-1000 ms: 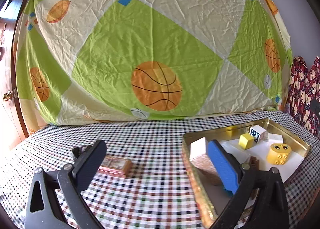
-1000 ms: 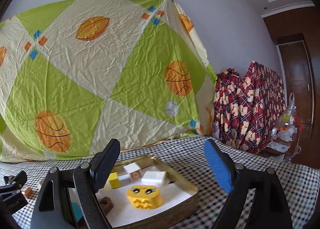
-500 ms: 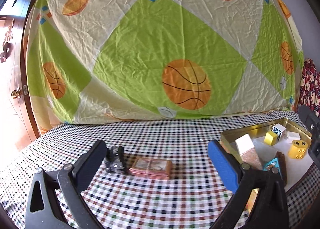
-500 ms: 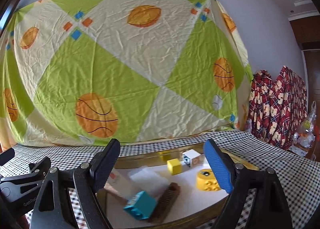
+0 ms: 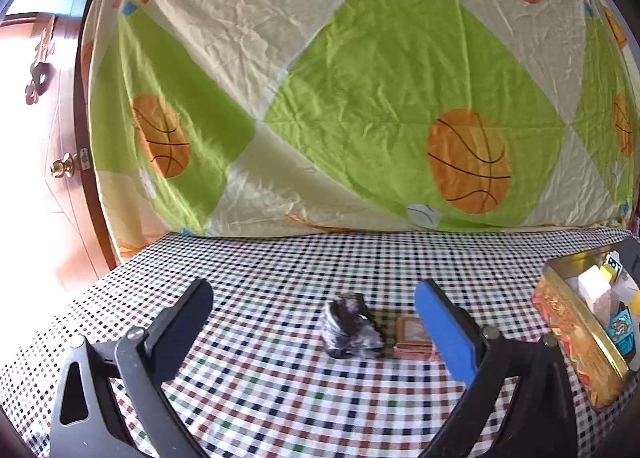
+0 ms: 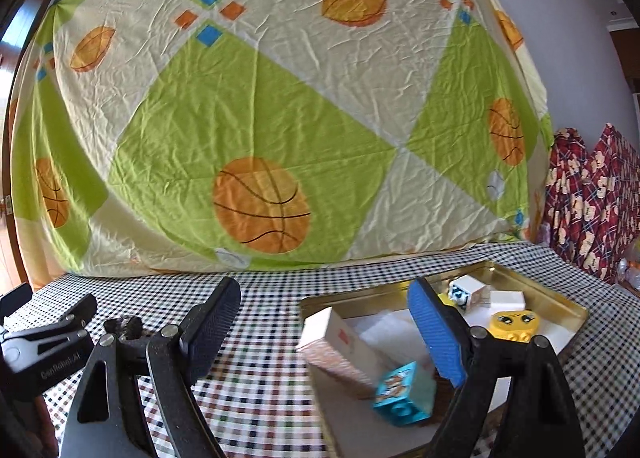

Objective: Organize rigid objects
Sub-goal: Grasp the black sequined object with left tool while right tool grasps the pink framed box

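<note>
My left gripper (image 5: 316, 322) is open with nothing between its fingers. Just ahead of it on the checked tablecloth lie a dark grey-black lump (image 5: 348, 330) and a flat brown box (image 5: 414, 338), the box partly hidden behind the blue pad. My right gripper (image 6: 324, 330) is also open and empty, with its blue pad over the gold tin tray (image 6: 560, 298). Inside the tray are a white-and-pink box (image 6: 340, 346), a cyan block (image 6: 404, 390), a yellow face block (image 6: 514, 324) and white cubes (image 6: 466, 292). The left gripper (image 6: 52, 310) shows at the left of the right wrist view, near the dark lump (image 6: 124, 326).
The tray (image 5: 576, 338) stands at the table's right side in the left wrist view. A basketball-print sheet (image 5: 360, 98) hangs behind the table. A wooden door (image 5: 64, 166) is at far left. Red patterned fabric (image 6: 592, 198) is piled at far right.
Both grippers have swung left. The left one left the tray and now faces the dark lump and brown box. The tray has slid to the right in the right wrist view.
</note>
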`<action>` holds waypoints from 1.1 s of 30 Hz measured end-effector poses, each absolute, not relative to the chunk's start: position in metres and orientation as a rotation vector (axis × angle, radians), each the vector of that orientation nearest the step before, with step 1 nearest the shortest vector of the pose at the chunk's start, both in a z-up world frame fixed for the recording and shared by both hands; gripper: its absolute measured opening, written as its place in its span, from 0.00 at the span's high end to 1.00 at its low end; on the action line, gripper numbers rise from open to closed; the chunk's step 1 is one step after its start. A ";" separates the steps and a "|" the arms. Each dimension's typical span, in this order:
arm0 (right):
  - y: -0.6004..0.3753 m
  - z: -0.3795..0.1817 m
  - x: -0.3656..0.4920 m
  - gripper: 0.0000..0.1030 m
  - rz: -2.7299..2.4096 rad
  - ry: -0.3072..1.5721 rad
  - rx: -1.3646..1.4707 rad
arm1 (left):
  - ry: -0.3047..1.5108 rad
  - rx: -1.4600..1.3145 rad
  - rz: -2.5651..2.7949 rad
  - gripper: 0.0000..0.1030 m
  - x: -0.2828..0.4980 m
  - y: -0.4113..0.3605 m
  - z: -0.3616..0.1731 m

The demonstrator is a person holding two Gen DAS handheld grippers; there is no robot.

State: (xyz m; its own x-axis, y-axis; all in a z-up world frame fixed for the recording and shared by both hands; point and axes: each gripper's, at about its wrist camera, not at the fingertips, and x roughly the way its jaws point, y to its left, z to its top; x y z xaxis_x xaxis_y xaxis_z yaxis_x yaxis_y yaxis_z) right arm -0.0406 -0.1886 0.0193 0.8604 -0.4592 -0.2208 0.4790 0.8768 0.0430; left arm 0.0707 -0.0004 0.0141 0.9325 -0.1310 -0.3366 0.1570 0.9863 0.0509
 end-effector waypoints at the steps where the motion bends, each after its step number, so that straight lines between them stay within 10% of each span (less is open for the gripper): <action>1: -0.186 0.019 -0.036 0.15 -0.484 0.217 0.097 | 0.341 0.070 -0.136 0.01 0.074 0.006 0.013; 33: -0.120 -0.046 0.132 0.15 -0.221 0.866 0.129 | 0.579 -0.036 -0.030 0.01 0.161 0.061 -0.009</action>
